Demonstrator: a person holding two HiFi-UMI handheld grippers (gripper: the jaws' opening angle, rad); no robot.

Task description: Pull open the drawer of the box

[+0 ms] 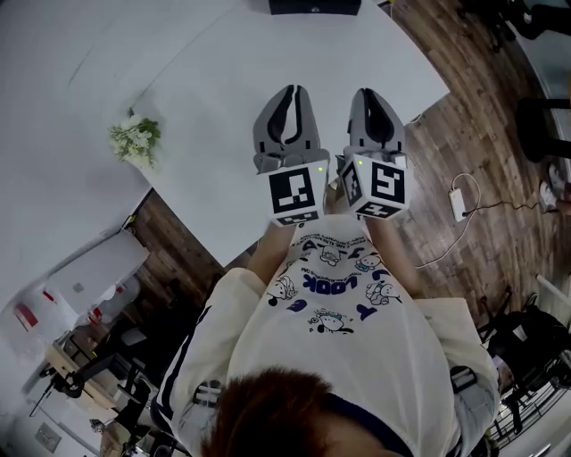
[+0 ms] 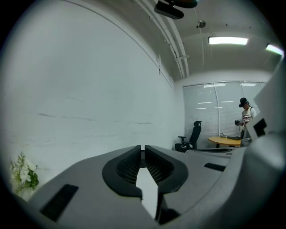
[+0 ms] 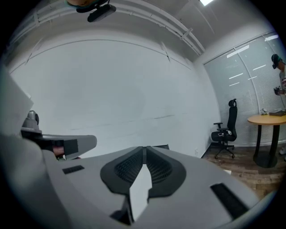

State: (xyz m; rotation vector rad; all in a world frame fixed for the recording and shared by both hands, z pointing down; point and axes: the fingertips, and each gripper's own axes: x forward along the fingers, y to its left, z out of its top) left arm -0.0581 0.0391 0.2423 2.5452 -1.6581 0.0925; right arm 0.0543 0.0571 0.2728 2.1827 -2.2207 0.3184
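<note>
In the head view a dark box [image 1: 314, 6] sits at the far edge of the white table [image 1: 205, 80], cut off by the frame; no drawer shows. My left gripper [image 1: 292, 90] and right gripper [image 1: 375, 93] hover side by side over the table's near part, well short of the box. In the left gripper view the left gripper [image 2: 143, 148] has its jaws closed together with nothing between them. In the right gripper view the right gripper [image 3: 145, 148] is shut and empty too, and a dark edge of the box [image 3: 161, 146] peeks out just past its tips.
A small bunch of white flowers [image 1: 136, 140] stands on the table at the left. Wooden floor with a power strip and cable [image 1: 459, 203] lies to the right. An office chair [image 2: 193, 136], a round table [image 3: 270, 120] and another person [image 2: 246, 117] are far off.
</note>
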